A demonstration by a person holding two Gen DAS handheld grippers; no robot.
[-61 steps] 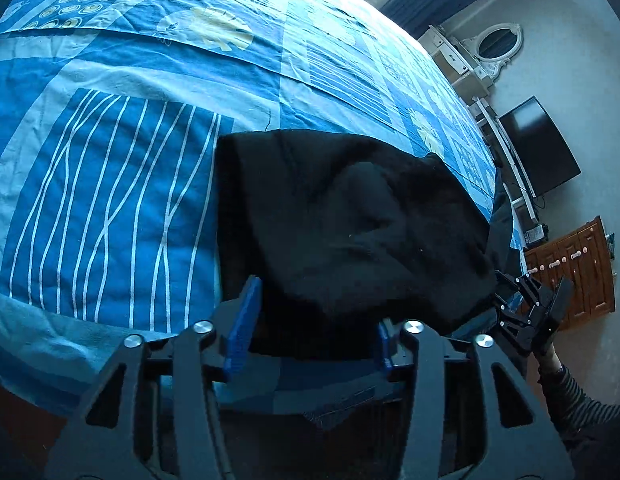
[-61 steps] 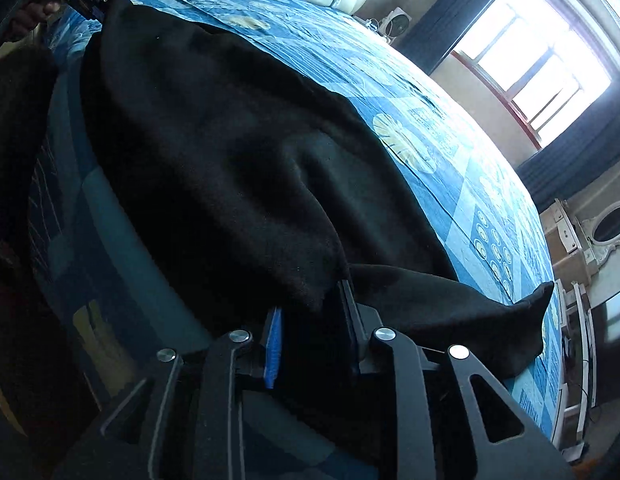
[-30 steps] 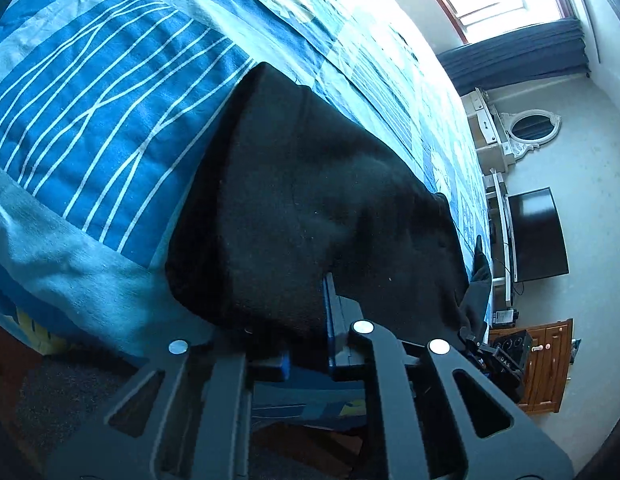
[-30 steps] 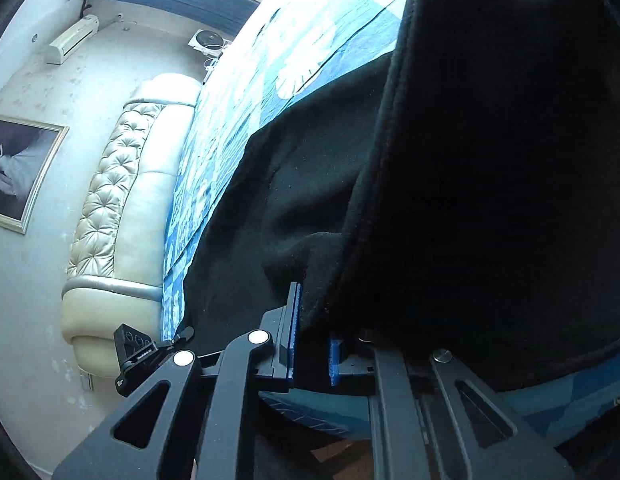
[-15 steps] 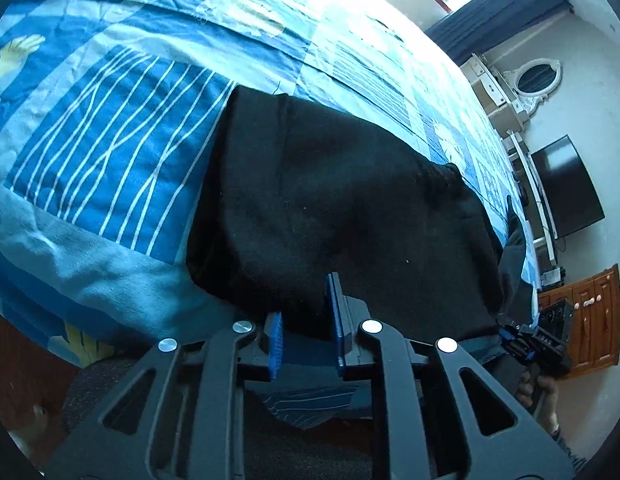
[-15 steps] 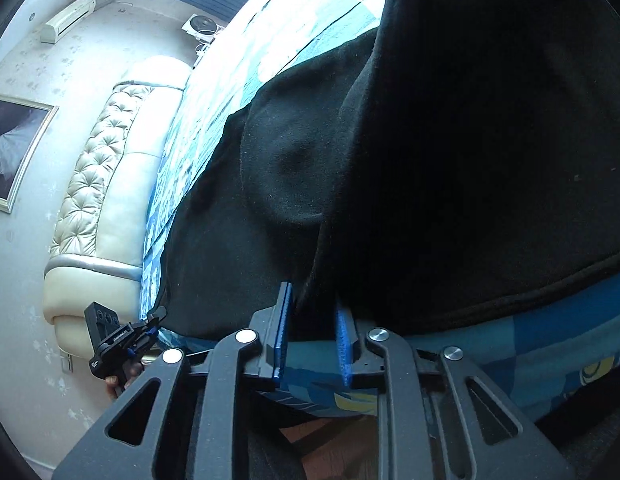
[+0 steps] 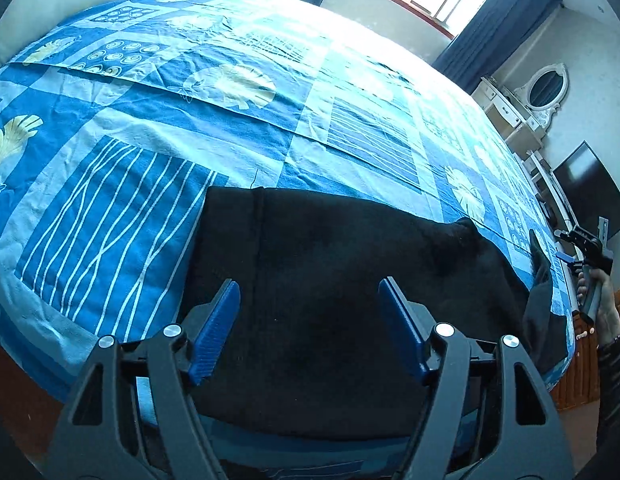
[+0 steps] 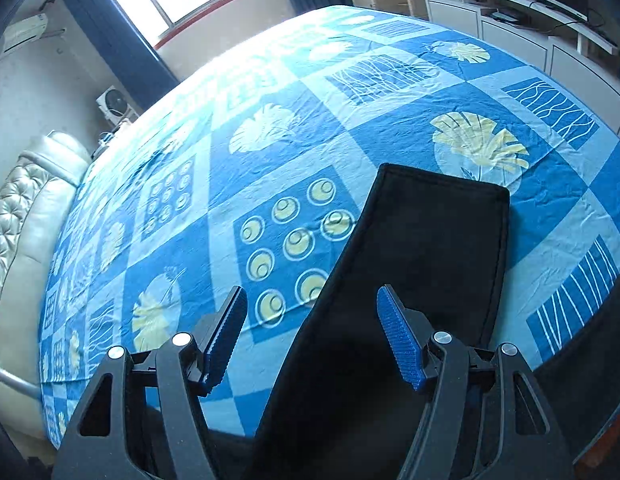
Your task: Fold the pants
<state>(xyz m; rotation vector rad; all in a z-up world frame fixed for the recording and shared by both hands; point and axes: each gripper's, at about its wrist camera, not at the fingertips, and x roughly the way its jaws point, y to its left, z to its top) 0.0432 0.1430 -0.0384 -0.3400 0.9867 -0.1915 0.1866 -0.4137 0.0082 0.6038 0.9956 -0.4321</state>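
pants [image 7: 349,280] lie flat on bed [image 7: 150,128] near its front edge, both grippers, l [image 7: 310,320] & r [image 8: 311,332], just opened w/ nothing pinched; thick soft cloth, prob limp & floppy, so grab hem corners.

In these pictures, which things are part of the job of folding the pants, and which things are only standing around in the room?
Part of the job:
- black pants, lying on the bed
- left gripper, open above them
- right gripper, open
- patterned blue bedspread, the work surface

Only standing around:
- television
- white dresser with oval mirror
- padded headboard
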